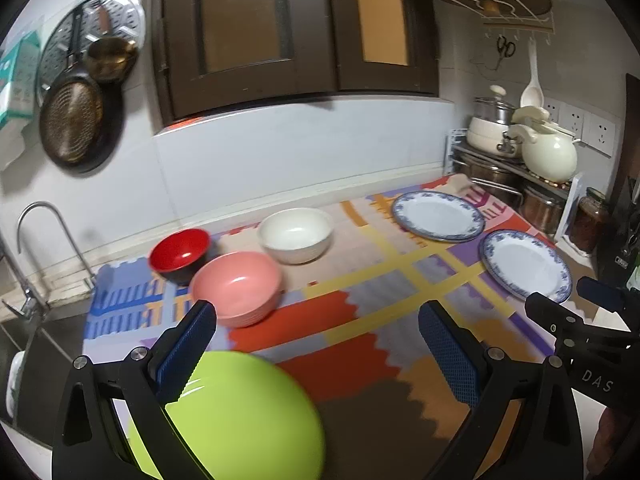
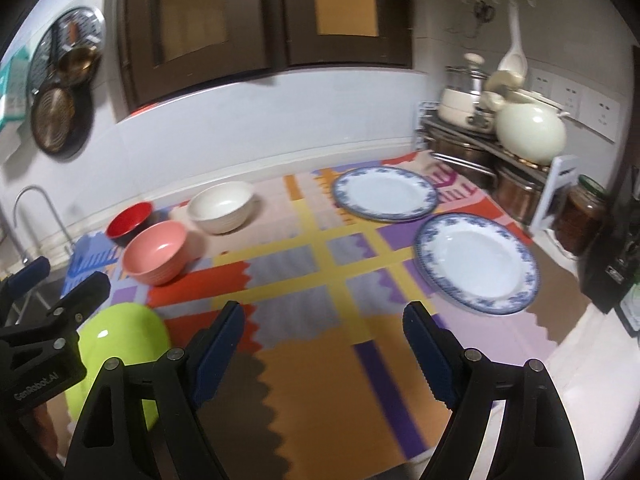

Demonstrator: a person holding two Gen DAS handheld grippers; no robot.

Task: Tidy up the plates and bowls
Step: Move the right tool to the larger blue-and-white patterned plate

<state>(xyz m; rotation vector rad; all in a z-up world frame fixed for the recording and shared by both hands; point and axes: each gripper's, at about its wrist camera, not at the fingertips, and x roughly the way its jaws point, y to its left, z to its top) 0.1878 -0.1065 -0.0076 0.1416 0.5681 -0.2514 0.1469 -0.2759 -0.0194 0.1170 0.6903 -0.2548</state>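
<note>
Nearest to the person, the left tongs (image 1: 316, 344) are hanging wide open over the counter (image 2: 576, 344), with nothing between their blue pads; the green bowl (image 1: 240, 412) is lying just under the left pad, mouth down as far as I can tell, though I cannot tell whether the pad is touching it. The right tongs (image 2: 324, 344) are standing beside them, also open and gripping nothing, over an orange patch of the colourful mat (image 2: 304, 380) that is covering the counter. Farther out on the mat, the pink bowl (image 1: 236, 286) is sitting upright, with the red bowl (image 1: 180, 254) just behind it to the left, close enough that they may be touching. The white bowl (image 1: 296, 234) is standing a little beyond, apart from the pink one. Off to the right, two blue-rimmed plates are lying flat, side by side: the near plate (image 2: 476, 268) and the far plate (image 2: 384, 194), near each other but not stacked. Behind the plates, pots (image 2: 530, 130) are crowding a rack in the corner. At the far left, a tap (image 1: 44, 232) is arching over the sink, and pans (image 1: 72, 124) are hanging on the wall above it.
</note>
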